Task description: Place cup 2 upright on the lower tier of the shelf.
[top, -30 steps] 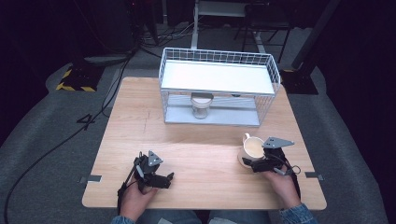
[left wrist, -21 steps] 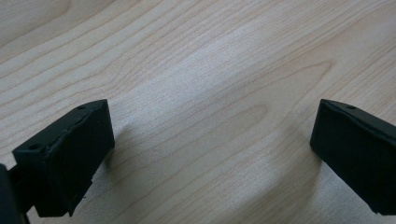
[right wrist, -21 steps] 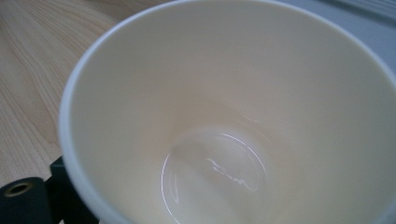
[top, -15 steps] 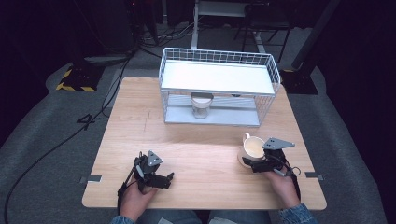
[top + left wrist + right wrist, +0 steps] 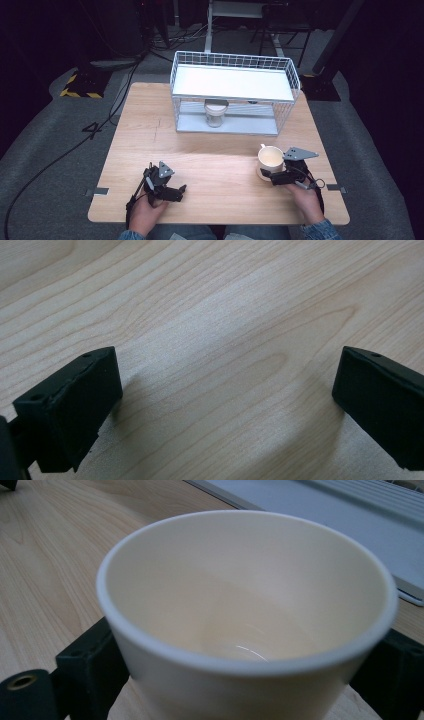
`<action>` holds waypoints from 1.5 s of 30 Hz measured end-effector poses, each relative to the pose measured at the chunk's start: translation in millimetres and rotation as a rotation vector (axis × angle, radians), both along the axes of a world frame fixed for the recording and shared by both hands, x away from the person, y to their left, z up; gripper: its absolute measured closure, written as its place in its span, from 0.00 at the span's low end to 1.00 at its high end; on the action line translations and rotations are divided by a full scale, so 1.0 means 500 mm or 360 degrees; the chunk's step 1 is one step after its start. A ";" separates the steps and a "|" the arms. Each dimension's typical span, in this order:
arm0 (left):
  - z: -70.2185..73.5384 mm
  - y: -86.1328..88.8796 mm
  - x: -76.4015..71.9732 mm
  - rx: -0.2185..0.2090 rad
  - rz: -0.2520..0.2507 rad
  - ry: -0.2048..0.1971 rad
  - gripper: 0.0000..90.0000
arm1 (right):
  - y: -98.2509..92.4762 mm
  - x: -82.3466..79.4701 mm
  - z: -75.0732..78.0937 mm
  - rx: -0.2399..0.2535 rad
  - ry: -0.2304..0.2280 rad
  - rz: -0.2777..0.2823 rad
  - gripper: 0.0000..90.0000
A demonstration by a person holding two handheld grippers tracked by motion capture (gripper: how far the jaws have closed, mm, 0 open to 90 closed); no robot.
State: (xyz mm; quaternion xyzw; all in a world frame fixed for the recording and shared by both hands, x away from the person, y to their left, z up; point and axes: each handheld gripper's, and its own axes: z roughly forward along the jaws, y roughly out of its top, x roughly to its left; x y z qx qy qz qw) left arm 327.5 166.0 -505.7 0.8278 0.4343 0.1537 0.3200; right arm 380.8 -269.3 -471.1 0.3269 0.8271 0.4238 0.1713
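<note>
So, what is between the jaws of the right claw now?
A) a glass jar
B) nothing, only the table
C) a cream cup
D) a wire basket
C: in the right gripper view the black jaws of the right claw stand on both sides of the cream cup, against its wall.

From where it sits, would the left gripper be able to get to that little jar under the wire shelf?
Probably yes. The left gripper is open and holds nothing, and bare table lies between it and the jar. The wire shelf looks open at the front, though its top would force a low approach.
</note>
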 end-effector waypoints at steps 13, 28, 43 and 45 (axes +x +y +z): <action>0.000 -0.001 0.001 0.0001 0.0003 0.0002 0.00 | -0.009 -0.010 0.033 0.0074 -0.0085 0.0013 0.10; 0.000 -0.001 0.001 0.0001 0.0006 -0.0003 0.00 | -0.018 -0.016 0.084 0.0169 -0.0195 0.0024 0.10; 0.000 -0.001 0.001 0.0001 0.0003 0.0001 0.00 | -0.024 -0.012 0.153 0.0254 -0.0296 0.0057 0.10; 0.000 -0.001 0.001 0.0001 0.0003 0.0001 0.00 | -0.025 -0.010 0.169 0.0275 -0.0311 0.0067 0.10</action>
